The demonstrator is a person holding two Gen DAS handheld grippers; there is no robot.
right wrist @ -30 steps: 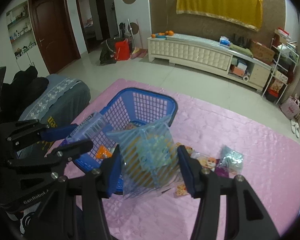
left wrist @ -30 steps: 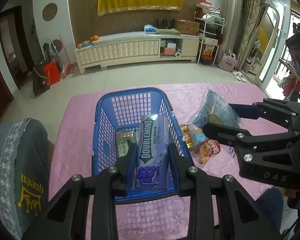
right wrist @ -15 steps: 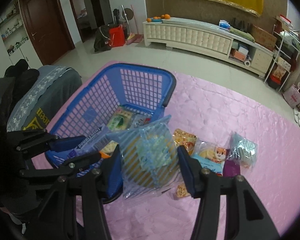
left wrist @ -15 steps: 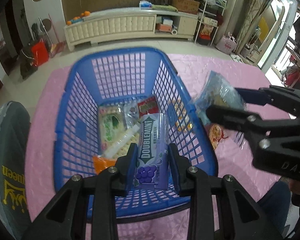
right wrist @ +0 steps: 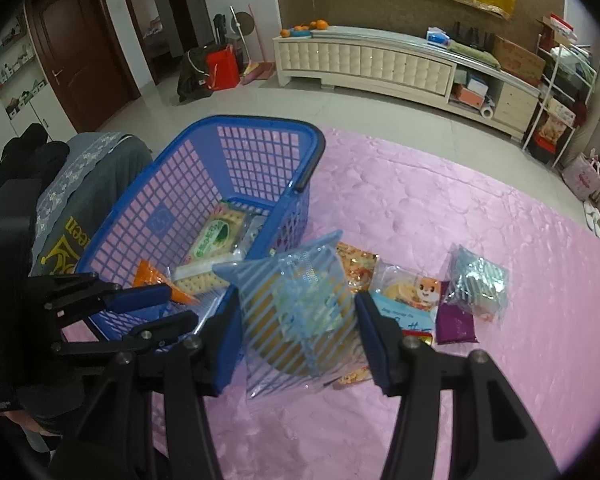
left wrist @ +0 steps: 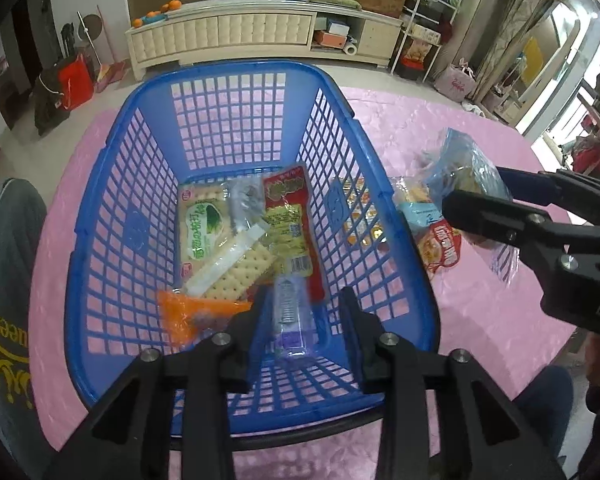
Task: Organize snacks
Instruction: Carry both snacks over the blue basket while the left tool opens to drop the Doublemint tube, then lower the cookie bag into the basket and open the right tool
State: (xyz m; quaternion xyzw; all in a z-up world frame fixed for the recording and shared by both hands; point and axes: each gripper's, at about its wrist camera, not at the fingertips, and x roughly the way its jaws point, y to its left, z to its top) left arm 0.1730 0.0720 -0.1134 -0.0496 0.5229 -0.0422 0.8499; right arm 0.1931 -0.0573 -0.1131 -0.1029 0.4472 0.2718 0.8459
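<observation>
From the left wrist cam, the left gripper (left wrist: 300, 312) is down inside the blue basket (left wrist: 100, 248) and its jaws have just been opening, so the purple gum pack (left wrist: 290, 316) sits blurred between the fingers with a gap on each side, right above the cracker pack (left wrist: 236, 272) and orange packet (left wrist: 184, 312) already in there. Over on the right wrist cam, the right gripper (right wrist: 296, 312) is about half open and clamped on a blue-striped clear snack bag (right wrist: 300, 304), held just beside the basket's near corner over the pink tablecloth (right wrist: 460, 208). A few more snacks, like the fox-print pack (right wrist: 408, 292) and a purple packet (right wrist: 456, 322), lie on the cloth to the right.
</observation>
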